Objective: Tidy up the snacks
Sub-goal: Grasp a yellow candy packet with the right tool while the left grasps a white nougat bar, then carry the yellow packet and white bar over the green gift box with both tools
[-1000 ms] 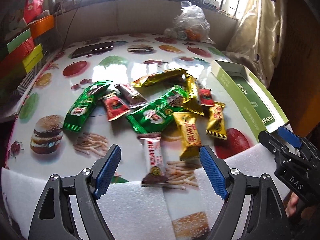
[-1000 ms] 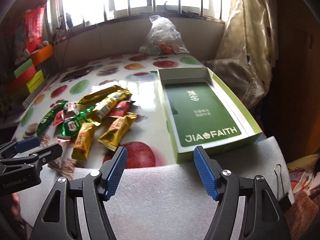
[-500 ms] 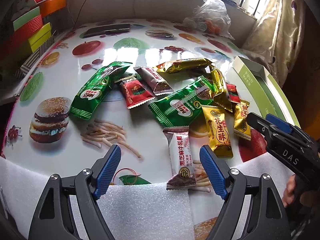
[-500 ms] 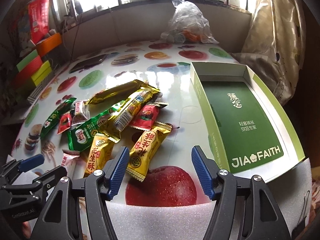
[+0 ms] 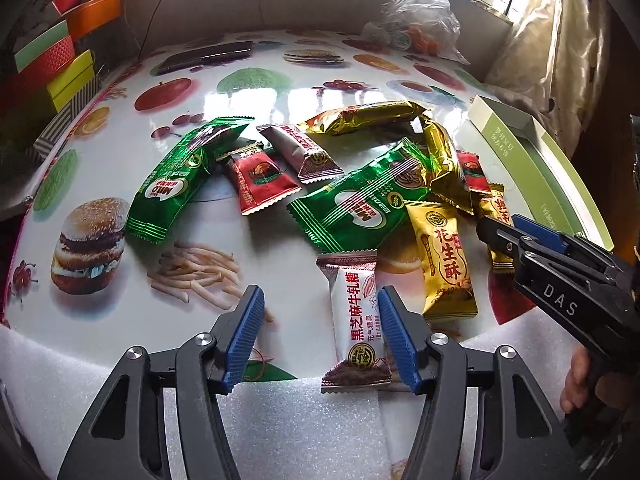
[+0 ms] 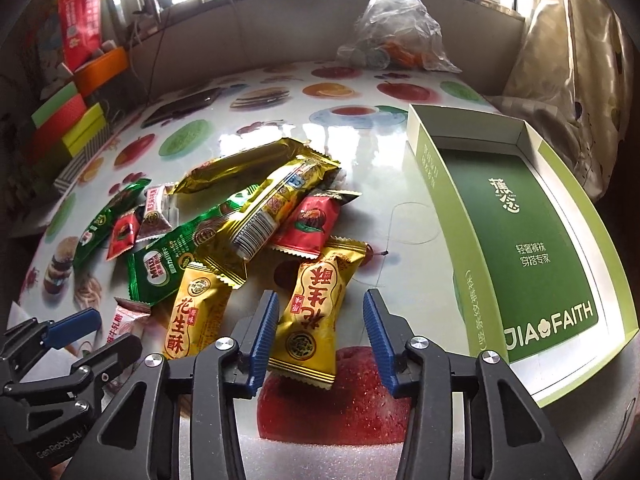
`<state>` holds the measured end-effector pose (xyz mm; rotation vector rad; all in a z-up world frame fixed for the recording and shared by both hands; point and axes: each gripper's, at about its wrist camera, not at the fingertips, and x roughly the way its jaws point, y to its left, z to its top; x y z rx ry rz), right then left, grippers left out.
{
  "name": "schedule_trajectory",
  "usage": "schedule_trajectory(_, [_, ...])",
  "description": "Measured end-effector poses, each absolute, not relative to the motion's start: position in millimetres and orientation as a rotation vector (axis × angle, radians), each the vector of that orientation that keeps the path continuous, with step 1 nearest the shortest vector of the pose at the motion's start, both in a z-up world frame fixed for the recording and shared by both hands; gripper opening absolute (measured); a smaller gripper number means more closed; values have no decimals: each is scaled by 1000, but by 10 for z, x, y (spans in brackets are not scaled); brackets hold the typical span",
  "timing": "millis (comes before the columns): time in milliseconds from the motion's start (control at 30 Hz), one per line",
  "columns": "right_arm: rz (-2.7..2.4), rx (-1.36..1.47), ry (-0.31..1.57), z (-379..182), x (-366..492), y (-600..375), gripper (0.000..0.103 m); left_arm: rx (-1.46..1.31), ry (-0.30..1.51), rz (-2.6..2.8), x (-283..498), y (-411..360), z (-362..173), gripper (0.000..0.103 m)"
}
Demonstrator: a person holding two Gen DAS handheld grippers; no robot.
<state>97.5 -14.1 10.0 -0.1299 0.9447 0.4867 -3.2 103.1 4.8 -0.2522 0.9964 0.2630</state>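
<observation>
Nothing is packed yet: the shallow green cardboard box (image 6: pixel 520 216) lies empty while both hand-held grippers close, still untouching, the left (image 5: pixel 320 332) astride a white sesame-candy packet (image 5: pixel 358 320), the right (image 6: pixel 320 336) astride a gold peanut-crisp packet (image 6: pixel 316 312) on the tabletop (image 5: pixel 256 80).

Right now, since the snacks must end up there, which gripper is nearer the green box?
Right. The right gripper, closing around a yellow peanut candy, sits just beside the green box. The left gripper is farther off, closing at the white sesame candy.
</observation>
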Motion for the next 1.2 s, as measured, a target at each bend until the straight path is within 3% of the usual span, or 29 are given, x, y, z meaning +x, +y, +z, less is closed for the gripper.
schedule_trajectory(100, [490,-127,944,88,984,-156,29,-249,994,265,-20,1027,55,53])
schedule_trajectory(167, [492,-116,945,86,984,-172,29,-246,994,264,-7,1025,63,42])
schedule_trajectory(300, [493,-106,945,89,978,-188,26,-243,994,265,4,1026,63,39])
schedule_trajectory(367, [492,-101,944,91,976,-198,25,-244,993,259,10,1026,67,29])
schedule_trajectory(533, [498,-99,940,117,954,-211,23,-247,990,253,8,1035,76,22])
schedule_trajectory(1200, [522,-48,911,385,793,-366,22,-247,928,216,48,994,420,22])
